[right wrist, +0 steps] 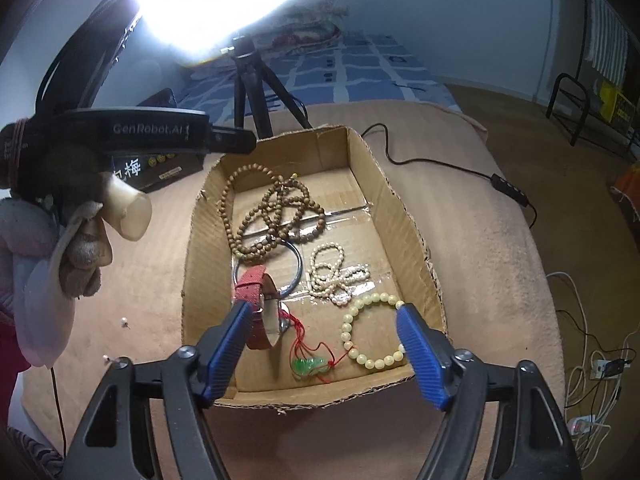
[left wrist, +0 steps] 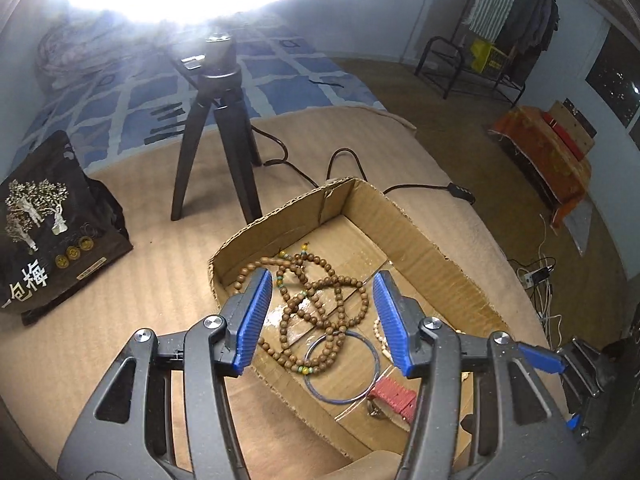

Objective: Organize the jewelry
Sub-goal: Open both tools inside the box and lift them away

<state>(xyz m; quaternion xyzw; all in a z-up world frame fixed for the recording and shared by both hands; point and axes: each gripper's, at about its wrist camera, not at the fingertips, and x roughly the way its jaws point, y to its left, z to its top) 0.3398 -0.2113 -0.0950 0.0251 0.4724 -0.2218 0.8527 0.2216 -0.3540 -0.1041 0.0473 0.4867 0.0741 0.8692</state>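
Observation:
A shallow cardboard box [right wrist: 404, 220] [left wrist: 432, 240] on a beige cloth holds the jewelry. A long brown wooden bead strand [right wrist: 272, 212] [left wrist: 320, 304] lies tangled at its far end. A thin dark bangle [right wrist: 298, 268] [left wrist: 372, 352], a red-strapped watch [right wrist: 256, 300] [left wrist: 394, 396], a pearl strand [right wrist: 332, 276], a cream bead bracelet [right wrist: 372, 332] and a green pendant on red cord [right wrist: 308, 364] lie nearer. My left gripper [left wrist: 320, 316] is open and empty above the wooden beads. My right gripper [right wrist: 324, 344] is open and empty over the box's near end.
A black tripod [left wrist: 216, 136] with a bright ring light stands behind the box. A black printed bag [left wrist: 48, 232] lies at the left. A black cable [right wrist: 460, 166] runs along the box's right. The left gripper's body and gloved hand [right wrist: 72, 208] show in the right wrist view.

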